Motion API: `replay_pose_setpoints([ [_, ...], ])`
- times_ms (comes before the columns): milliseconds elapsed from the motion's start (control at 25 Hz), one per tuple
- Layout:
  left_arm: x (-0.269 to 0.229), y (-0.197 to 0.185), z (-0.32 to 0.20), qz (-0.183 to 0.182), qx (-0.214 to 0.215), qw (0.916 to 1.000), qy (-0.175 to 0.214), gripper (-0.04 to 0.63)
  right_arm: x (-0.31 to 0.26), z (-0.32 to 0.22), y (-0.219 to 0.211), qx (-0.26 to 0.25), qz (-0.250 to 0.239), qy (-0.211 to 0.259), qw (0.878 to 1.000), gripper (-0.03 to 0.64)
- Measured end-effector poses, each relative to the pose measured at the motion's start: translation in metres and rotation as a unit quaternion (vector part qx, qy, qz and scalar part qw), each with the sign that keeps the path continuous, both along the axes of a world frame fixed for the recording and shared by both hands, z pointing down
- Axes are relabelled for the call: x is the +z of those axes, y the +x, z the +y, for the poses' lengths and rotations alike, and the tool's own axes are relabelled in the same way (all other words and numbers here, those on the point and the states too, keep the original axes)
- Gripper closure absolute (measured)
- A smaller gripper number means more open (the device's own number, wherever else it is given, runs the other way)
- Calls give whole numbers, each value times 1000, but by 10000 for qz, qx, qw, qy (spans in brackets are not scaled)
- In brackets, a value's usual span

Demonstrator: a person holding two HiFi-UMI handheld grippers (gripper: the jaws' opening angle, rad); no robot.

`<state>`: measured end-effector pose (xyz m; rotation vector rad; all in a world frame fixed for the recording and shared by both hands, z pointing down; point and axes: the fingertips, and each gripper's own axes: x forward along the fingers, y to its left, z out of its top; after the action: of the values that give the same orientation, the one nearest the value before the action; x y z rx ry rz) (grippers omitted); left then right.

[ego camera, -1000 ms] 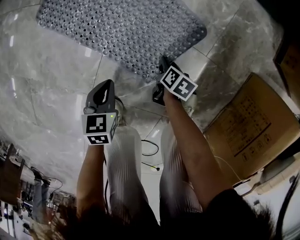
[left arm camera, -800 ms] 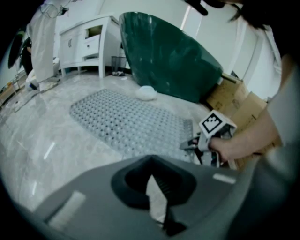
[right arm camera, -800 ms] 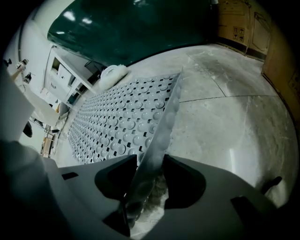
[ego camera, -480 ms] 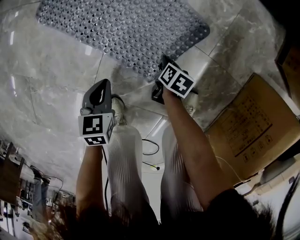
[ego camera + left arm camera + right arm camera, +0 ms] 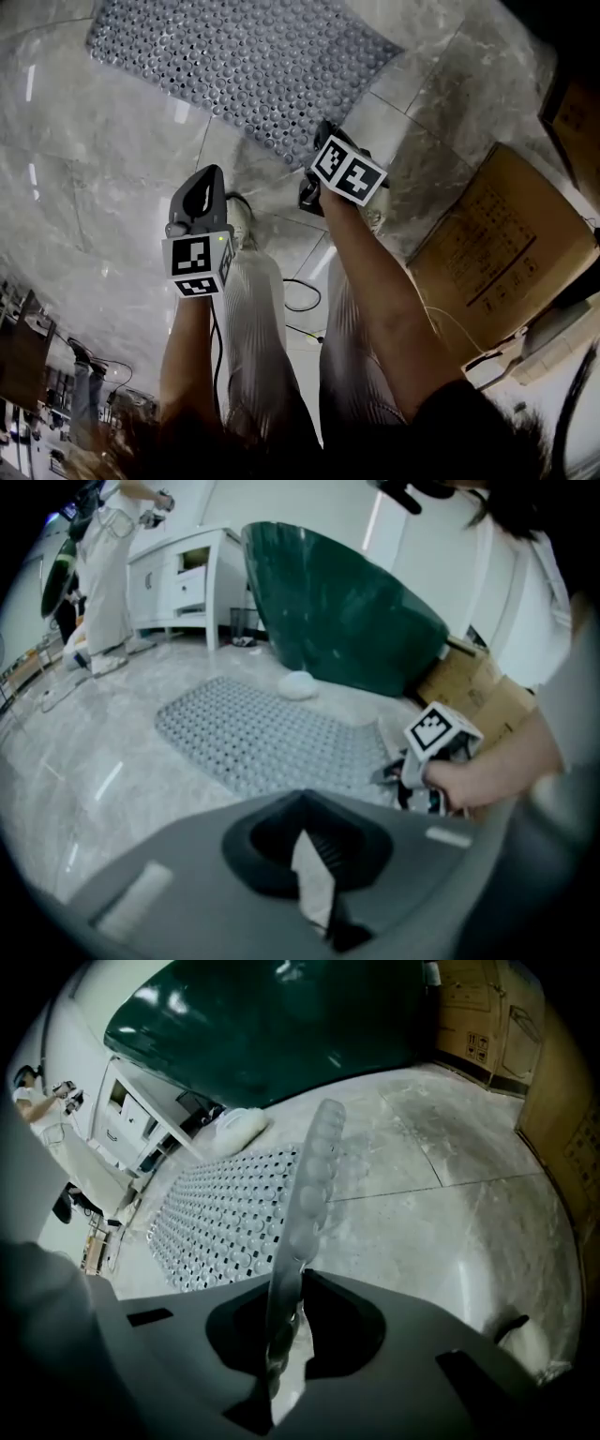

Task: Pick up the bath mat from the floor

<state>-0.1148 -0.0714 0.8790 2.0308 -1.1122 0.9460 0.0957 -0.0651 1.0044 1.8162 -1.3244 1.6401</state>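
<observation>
We're at the grasp stage, and the lift is not done. The bath mat lies on the marble floor, almost all of it flat. Only its near edge is raised.

In the right gripper view that edge stands upright, running straight into the right gripper. Its fingers are closing on this strip of mat, which sits between them and looks pinched already. In the head view this gripper is at the mat's near edge, close to the corner.

The left gripper is well short of the mat on its near side and touches nothing. Its fingers are together with nothing between them, so we judge it idle for now.

A cardboard box sits off to the right of the mat. A dark green tub stands beyond the mat's far end, and a white lump lies at that far end. We can't tell whether the lump rests on the mat or just beside it.

- **Done:** reach and approach, with the edge caught.
- **Left:** finish the squeeze, then raise the whole mat clear of the floor. It looks floppy, so we expect it to drape from the pinch, and the white lump may get in the way.
</observation>
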Motion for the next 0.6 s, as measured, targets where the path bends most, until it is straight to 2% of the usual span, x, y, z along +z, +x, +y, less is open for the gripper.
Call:
replay_pose_setpoints([
  [320,-45,-8,-3,-76,-253,9997,12,589,-69,-24,-18,-571,-174,316,9977,600],
  [600,-94,-8,-23,-3,-320,9994,105,589,-128,-52,-38,-639,-421,639,9950,601],
])
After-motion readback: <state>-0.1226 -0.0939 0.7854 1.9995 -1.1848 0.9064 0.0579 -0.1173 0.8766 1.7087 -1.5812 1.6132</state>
